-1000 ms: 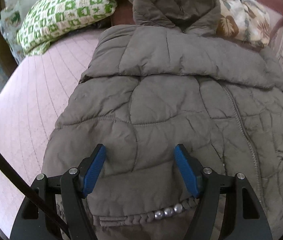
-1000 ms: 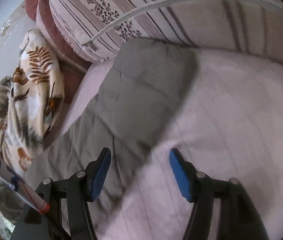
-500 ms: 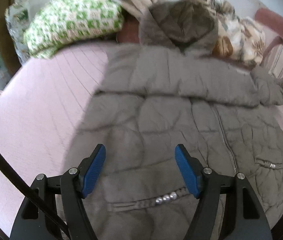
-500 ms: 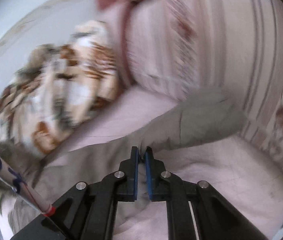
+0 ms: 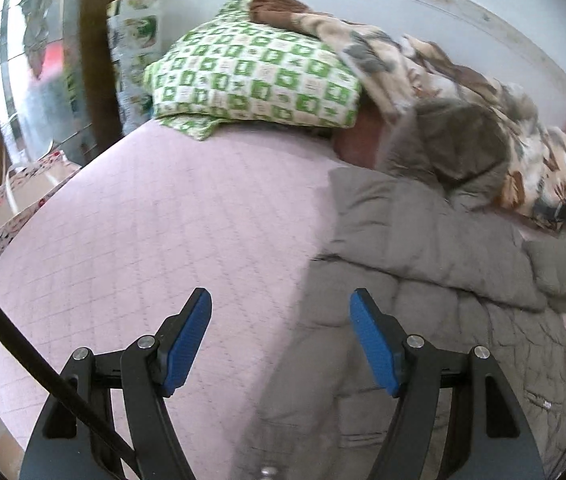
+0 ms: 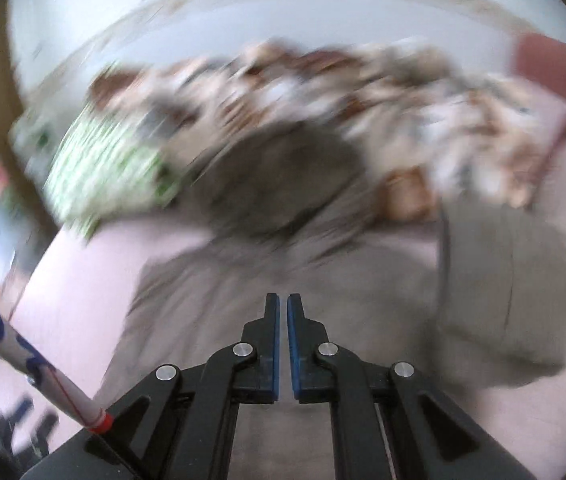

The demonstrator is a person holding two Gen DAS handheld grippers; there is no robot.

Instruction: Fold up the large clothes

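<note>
The coat [image 5: 435, 280] lay on the right half of the bed [image 5: 163, 240], one sleeve [image 6: 503, 288] swung over its body. The right gripper [image 6: 283, 340] looked clenched on it; the left gripper [image 5: 281, 340] was released. Most folding remained.

**No readable text**

No words, brands or numbers can be read. The green-printed packaging [image 5: 133, 40] far ahead-left of the left gripper [image 5: 281, 334] carries markings, too blurred to make out.
</note>
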